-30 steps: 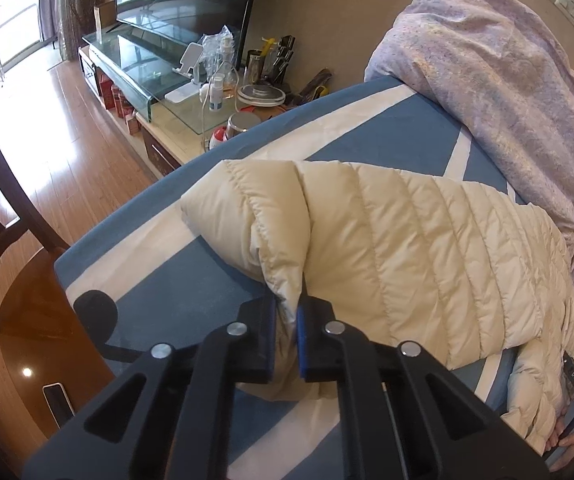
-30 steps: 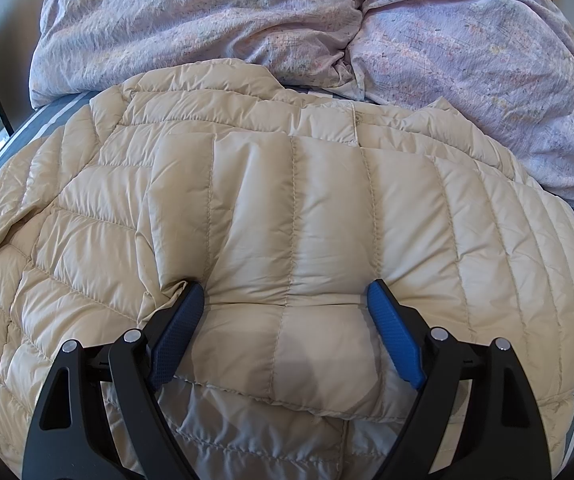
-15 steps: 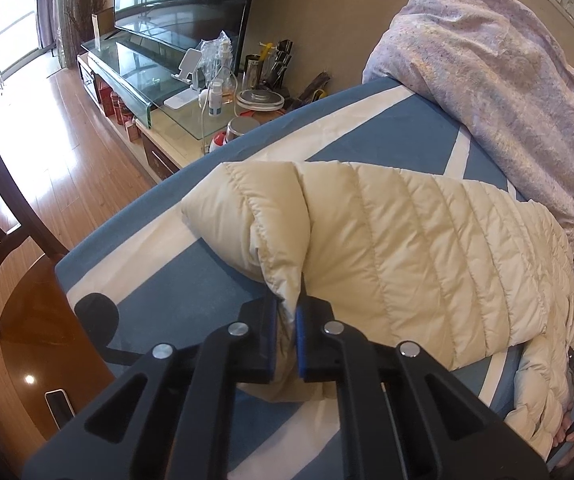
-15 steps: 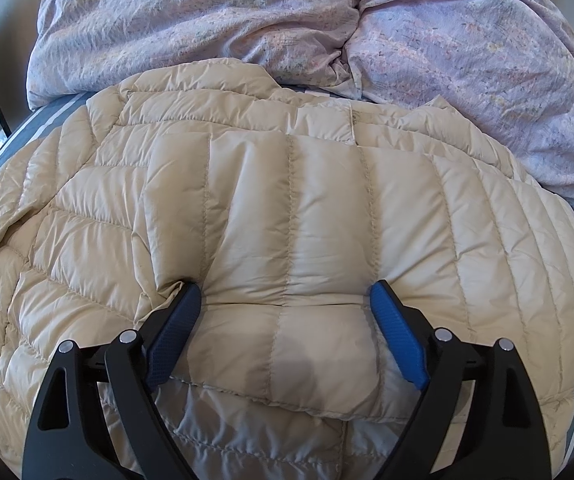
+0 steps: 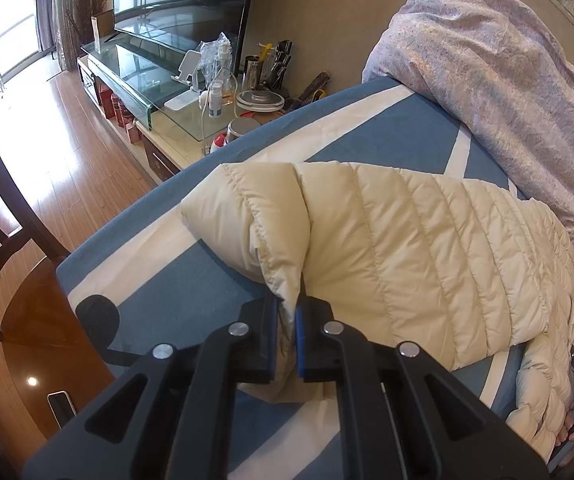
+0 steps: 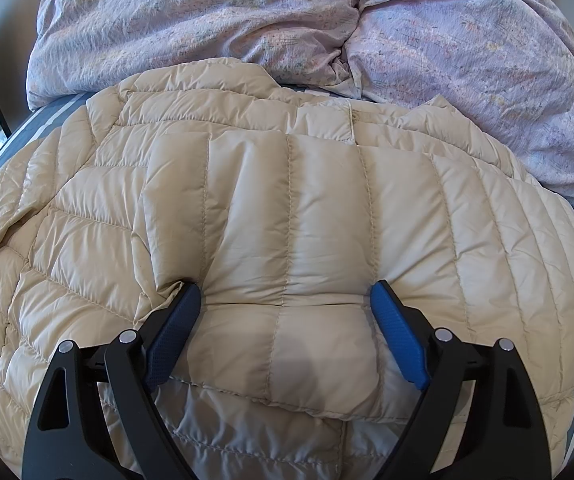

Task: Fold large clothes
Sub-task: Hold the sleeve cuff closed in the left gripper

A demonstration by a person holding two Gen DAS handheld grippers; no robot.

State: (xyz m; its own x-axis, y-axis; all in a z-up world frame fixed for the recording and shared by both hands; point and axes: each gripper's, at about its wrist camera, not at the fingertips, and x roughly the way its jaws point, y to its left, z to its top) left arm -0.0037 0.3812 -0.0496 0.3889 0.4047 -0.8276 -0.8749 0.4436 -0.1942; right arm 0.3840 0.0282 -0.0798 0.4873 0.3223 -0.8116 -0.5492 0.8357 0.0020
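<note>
A cream quilted down jacket (image 6: 287,220) lies spread on the blue-and-white bed (image 5: 387,128). In the left wrist view my left gripper (image 5: 286,320) is shut on the edge of the jacket's sleeve (image 5: 287,232), holding it just above the sheet near the bed's corner. In the right wrist view my right gripper (image 6: 285,304) is open, its blue pads (image 6: 395,336) pressed down on either side of a folded flap of the jacket. The grey lining (image 6: 255,436) shows below the flap.
A rumpled lilac duvet (image 6: 327,28) is piled at the head of the bed behind the jacket. Left of the bed stand a glass TV stand (image 5: 139,76) with bottles and a wooden table (image 5: 35,340) with a phone. A wooden floor (image 5: 67,140) lies beyond.
The left gripper has drawn the sleeve slightly back while staying shut on it. The right gripper has stayed open on the flap, shifting only a little.
</note>
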